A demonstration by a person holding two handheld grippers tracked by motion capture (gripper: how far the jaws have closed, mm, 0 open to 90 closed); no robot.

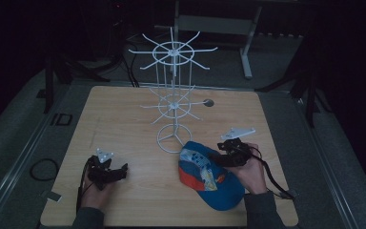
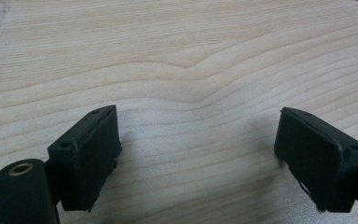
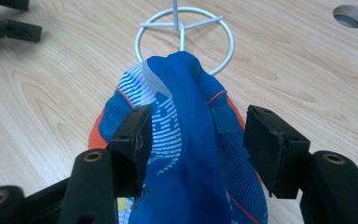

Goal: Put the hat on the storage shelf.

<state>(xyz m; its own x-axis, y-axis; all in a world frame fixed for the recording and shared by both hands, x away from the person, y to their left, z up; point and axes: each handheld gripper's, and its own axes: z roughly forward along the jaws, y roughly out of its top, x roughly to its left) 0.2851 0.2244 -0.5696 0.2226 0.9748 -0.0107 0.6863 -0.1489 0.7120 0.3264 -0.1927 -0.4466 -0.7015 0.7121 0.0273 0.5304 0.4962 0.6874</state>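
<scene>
- Your right tongs (image 3: 193, 149) stand wide, their 2 jaws straddling a raised fold of the blue and orange cap (image 3: 191, 154) without pinching it.
- The cap (image 1: 209, 174) lies on the tabletop (image 1: 124, 124), just beside the white wire rack's (image 1: 173, 95) ring base.
- Your left tongs (image 2: 198, 154) gape wide over bare wood, well apart from the cap.

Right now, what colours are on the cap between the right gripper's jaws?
Blue fabric cap: white stripes, orange-red trim; right gripper view.

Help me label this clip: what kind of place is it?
Probably a lab or studio recording setup, not a shop: a dark room, a bare wooden table holding one empty white wire display rack and one cap, with stand legs behind.
</scene>
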